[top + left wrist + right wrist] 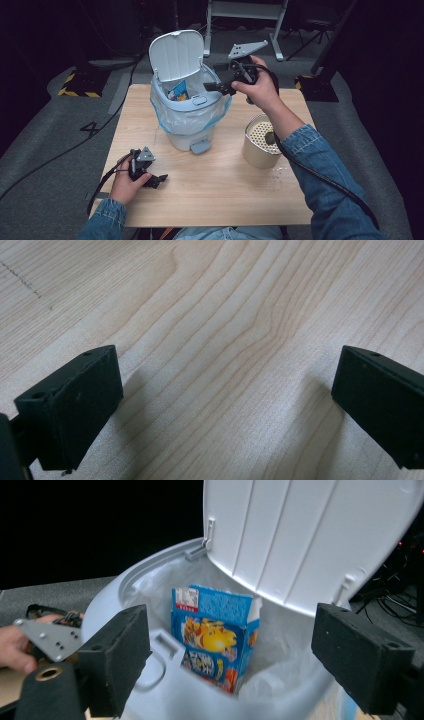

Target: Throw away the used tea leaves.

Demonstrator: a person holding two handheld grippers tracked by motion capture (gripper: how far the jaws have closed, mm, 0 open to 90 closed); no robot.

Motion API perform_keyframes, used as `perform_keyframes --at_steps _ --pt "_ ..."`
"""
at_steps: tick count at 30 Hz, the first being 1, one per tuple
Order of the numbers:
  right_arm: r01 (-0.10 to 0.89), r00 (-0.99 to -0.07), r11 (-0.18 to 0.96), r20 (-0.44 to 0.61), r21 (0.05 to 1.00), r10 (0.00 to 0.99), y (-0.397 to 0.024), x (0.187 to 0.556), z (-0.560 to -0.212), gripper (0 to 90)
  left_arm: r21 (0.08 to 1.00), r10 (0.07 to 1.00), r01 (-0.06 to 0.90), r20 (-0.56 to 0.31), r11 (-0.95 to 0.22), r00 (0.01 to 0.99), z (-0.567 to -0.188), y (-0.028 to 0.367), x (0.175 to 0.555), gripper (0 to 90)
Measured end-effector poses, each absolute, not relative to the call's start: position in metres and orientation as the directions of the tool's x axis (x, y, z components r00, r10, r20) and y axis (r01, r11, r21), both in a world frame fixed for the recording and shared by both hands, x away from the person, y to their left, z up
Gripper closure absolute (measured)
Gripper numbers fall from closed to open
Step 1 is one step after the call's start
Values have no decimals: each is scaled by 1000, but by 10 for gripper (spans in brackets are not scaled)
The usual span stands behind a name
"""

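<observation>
A pale blue pedal bin (187,115) stands at the back middle of the wooden table (215,195), its white lid (176,54) tipped up and a clear liner bag folded over the rim. A blue printed carton (178,91) stands upright inside it. My right gripper (212,86) hovers at the bin's right rim, pointing left over the opening, jaws open and empty. In the right gripper view the carton (212,630) sits below the open right gripper (232,630), under the lid (300,535). My left gripper (159,180) rests on the table's front left, open over bare wood (225,410).
A cream metal canister (261,142) with a perforated insert stands right of the bin, under the right forearm. Crumbs (277,175) lie in front of it. The bin's pedal (200,146) sticks out toward me. A white frame stands on the floor behind the table.
</observation>
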State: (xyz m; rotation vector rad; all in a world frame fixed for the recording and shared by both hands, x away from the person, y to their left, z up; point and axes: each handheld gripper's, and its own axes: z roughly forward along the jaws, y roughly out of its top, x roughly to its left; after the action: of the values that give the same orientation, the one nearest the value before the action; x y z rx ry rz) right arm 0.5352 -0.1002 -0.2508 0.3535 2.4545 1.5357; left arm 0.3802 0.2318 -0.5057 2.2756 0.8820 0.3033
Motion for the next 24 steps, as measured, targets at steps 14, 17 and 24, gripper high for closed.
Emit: perform_keyframes --at_steps 14,17,24 --pt "134 -916 422 -50 897 398 -177 497 -253 184 662 667 512 -24 -547 744 -506 232 380 3" --pt "156 -908 421 -38 894 417 -199 486 -256 186 662 667 512 -24 -547 744 -506 232 380 3" --pt "180 -892 409 -27 895 450 -229 476 -262 194 662 667 512 -24 -547 744 -506 232 380 3"
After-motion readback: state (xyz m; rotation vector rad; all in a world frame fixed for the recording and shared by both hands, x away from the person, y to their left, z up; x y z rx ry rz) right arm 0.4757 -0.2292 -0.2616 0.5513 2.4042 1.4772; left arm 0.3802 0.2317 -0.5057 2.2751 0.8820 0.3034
